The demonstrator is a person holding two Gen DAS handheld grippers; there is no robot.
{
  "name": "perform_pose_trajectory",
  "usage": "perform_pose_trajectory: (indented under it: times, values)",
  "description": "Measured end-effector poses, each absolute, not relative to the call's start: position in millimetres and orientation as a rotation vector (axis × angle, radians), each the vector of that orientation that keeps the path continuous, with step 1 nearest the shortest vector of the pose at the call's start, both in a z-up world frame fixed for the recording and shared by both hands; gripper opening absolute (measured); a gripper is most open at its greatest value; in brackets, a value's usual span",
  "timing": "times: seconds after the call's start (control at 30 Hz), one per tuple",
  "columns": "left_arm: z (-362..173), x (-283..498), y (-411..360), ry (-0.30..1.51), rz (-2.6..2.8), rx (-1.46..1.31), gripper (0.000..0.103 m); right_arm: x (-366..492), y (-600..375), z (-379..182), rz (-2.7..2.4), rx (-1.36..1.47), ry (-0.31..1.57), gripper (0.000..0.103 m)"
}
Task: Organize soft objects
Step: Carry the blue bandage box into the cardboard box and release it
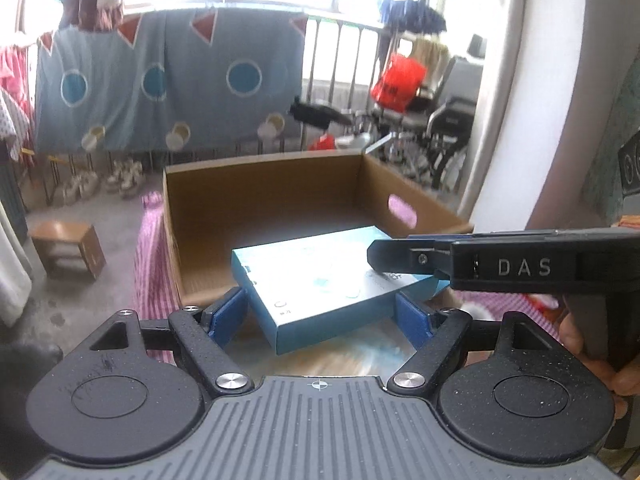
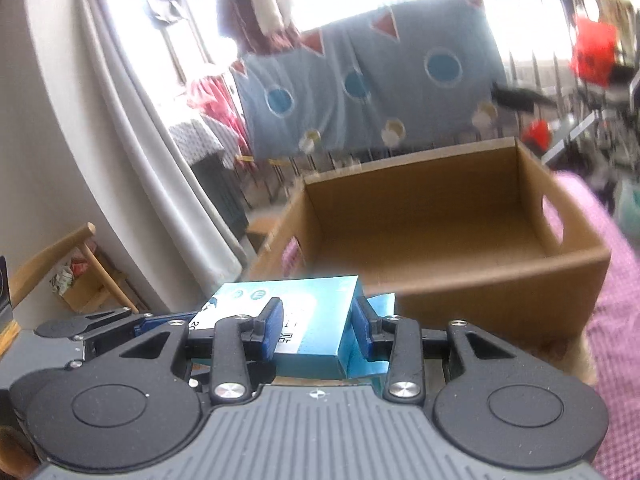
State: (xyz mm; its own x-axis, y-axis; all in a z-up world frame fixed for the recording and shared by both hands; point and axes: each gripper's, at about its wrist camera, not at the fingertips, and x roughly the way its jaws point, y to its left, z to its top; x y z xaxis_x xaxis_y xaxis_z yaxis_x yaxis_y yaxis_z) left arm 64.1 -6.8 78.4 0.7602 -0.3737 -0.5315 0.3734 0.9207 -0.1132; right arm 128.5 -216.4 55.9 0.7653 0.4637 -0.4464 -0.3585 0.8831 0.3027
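A light blue box (image 1: 320, 280) is held in the air just in front of an open brown cardboard box (image 1: 264, 196). My left gripper (image 1: 322, 314) has its blue pads on the box's two long sides. My right gripper (image 2: 318, 326) is shut on one end of the same box (image 2: 308, 320); it shows in the left wrist view (image 1: 400, 258) as a black arm from the right. The cardboard box (image 2: 440, 248) looks empty inside.
The cardboard box stands on a pink checked cloth (image 2: 616, 320). A blue quilt (image 1: 160, 80) hangs on a railing behind. A small wooden stool (image 1: 68, 248) is on the floor at left, a wooden chair (image 2: 68, 264) by the wall, a wheelchair (image 1: 440, 132) at back right.
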Motion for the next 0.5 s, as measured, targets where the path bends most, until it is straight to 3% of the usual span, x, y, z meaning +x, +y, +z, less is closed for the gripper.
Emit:
perform_pose_trajectory:
  times: [0.3, 0.5]
  values:
    - [101, 92, -11, 0.447, -0.359, 0.039, 0.078, 164, -217, 86, 0.512, 0.209, 0.484, 0.04]
    - [97, 139, -12, 0.465, -0.35, 0.029, 0.078, 215, -214, 87, 0.518, 0.229, 0.518, 0.04]
